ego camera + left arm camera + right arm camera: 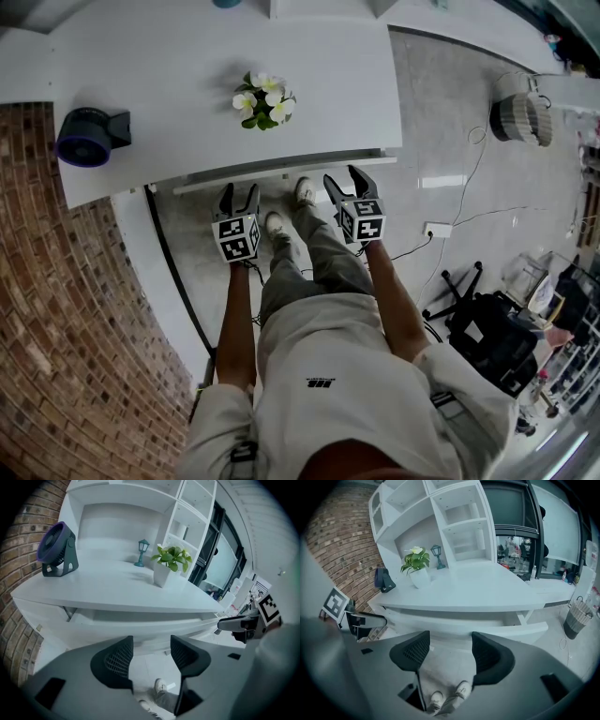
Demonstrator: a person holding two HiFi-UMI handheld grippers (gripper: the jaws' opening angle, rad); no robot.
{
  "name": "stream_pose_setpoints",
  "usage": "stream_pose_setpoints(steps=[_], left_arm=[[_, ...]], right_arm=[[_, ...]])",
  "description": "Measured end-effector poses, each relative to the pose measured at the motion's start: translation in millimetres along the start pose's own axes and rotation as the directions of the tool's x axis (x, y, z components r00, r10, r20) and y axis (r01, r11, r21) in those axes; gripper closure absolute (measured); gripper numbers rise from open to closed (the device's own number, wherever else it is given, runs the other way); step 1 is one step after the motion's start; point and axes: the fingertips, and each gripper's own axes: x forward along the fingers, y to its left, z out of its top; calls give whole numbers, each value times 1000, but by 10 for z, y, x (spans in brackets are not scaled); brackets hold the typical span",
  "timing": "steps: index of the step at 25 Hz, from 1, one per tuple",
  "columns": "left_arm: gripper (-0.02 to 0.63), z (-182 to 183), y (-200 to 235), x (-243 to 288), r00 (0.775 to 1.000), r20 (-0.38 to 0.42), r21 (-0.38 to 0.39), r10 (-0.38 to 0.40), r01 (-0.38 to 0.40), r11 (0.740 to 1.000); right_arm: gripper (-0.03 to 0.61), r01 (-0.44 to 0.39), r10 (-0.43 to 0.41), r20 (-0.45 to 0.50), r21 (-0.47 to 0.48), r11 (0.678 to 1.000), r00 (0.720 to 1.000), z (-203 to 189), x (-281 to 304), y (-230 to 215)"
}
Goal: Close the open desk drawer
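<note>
The white desk (187, 56) has a shallow drawer (281, 170) sticking out a little below its front edge. It shows as a long white front in the left gripper view (140, 623) and in the right gripper view (487, 631). My left gripper (236, 199) is just short of the drawer front, open with nothing between its jaws (151, 644). To its right, my right gripper (349, 180) is also close to the drawer front, open and empty (450, 639). Neither gripper visibly touches the drawer.
A potted plant with white flowers (264, 98) stands near the desk's front edge and a purple fan (89, 136) at its left end. A brick wall (56, 309) runs along the left. A wastebasket (520, 117), cables and an office chair (487, 333) are on the right.
</note>
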Motion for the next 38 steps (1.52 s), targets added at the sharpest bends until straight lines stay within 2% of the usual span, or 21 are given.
stream_pose_setpoints(steps=[19, 38], left_arm=[[354, 174, 58, 137, 1000, 18, 14, 11, -11, 1000], [364, 311, 104, 240, 999, 32, 49, 14, -16, 999]], right_arm=[[295, -5, 5, 14, -6, 1000, 1000, 165, 134, -50], [301, 5, -5, 68, 3, 1000, 998, 314, 233, -105]])
